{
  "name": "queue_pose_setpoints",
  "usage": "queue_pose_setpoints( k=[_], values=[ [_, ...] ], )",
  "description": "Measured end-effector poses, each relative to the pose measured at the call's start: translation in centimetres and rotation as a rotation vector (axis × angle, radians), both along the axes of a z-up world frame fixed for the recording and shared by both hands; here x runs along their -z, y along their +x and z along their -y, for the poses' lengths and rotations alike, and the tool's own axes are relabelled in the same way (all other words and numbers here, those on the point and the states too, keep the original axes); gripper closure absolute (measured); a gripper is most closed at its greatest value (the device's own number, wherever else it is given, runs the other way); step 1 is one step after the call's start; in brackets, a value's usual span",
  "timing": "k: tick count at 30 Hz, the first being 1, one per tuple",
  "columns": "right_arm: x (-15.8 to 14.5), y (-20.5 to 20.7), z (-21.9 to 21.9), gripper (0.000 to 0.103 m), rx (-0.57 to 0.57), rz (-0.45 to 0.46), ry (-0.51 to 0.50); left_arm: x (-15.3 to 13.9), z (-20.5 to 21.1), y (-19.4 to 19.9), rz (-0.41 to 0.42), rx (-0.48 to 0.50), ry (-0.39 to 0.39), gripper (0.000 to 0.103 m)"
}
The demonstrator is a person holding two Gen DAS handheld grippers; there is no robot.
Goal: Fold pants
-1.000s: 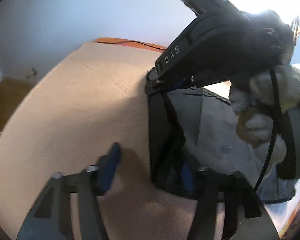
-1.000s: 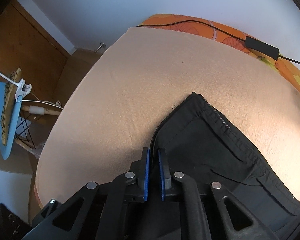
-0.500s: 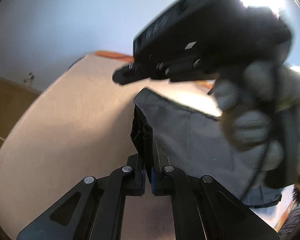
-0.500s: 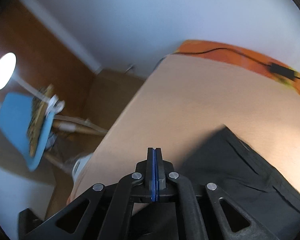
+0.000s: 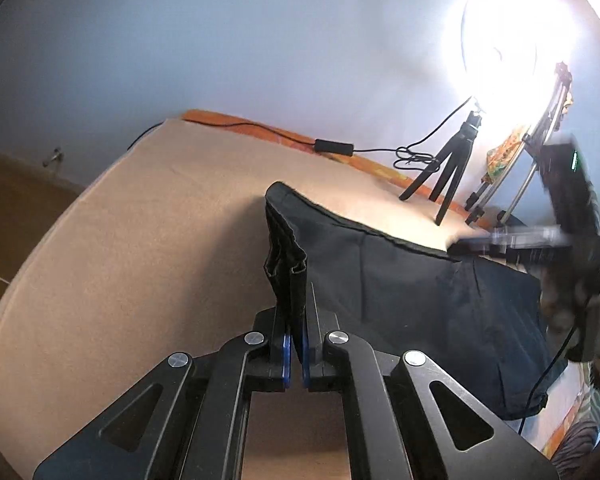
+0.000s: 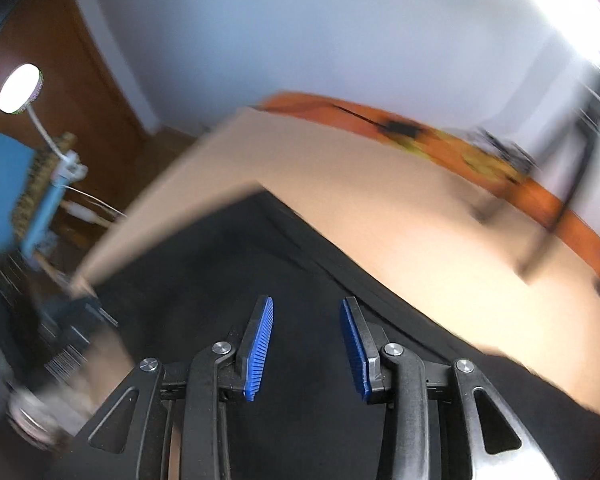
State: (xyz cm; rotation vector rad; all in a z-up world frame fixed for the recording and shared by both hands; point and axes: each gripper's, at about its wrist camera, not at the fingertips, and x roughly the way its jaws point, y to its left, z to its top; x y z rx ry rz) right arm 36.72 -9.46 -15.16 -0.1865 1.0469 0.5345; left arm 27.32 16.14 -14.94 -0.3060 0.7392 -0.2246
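Two grippers on this one, and they're doing different jobs right now. The left gripper is clamped tight on the hem end of the black pants, lifting that corner off the beige bed while the rest lies flat. The right gripper is opening, nothing between its pads, hovering over the dark cloth in a blurry view. Looks like an early fold at best; I'd say most of the folding remains.
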Motion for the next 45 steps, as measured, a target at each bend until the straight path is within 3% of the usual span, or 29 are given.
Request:
queue_pose_setpoints(
  k=[4,9,11,14,19,20,24,28,38,42,45],
  values=[
    [2.7,1.1,3.7,0.065,0.099,-0.053,0.006,-0.8,0.6,0.1,0.007,-0.005,-0.003,0.101],
    [4.9,2.2,2.4,0.066,0.117,-0.052,-0.009,-3.1,1.9,-0.5,0.045,0.021,-0.001,0.101],
    [4.7,2.4,2.3,0.066,0.113,-0.055,-0.010,-4.4,3.3,-0.8,0.067,0.051,0.009,0.101],
    [3.2,1.8,3.7,0.067,0.130,-0.077,0.089,-6.5,6.3,-1.4,0.107,0.119,0.041,0.101],
    [0.4,-0.9,8.4,0.061,0.158,-0.090,0.249,-8.3,13.0,-2.7,0.152,0.275,0.104,0.101],
    [-0.2,-1.3,9.8,0.059,0.165,-0.095,0.293,-8.4,14.2,-2.9,0.152,0.304,0.110,0.101],
    [-1.9,-2.5,14.3,0.035,0.211,-0.084,0.415,-6.7,19.9,-3.5,0.118,0.447,0.148,0.101],
    [-1.3,-2.1,17.1,0.034,0.214,-0.127,0.513,-4.0,24.5,-4.3,0.066,0.565,0.206,0.101],
    [2.4,-1.5,20.4,0.034,0.273,-0.286,0.685,-1.7,28.2,-3.9,-0.001,0.608,0.200,0.101],
    [2.9,-2.0,21.0,0.034,0.318,-0.278,0.580,-2.3,27.8,-3.8,-0.001,0.588,0.167,0.101],
    [3.0,-2.4,21.0,0.034,0.316,-0.295,0.569,-2.6,27.2,-3.7,0.005,0.571,0.111,0.101]
  ],
)
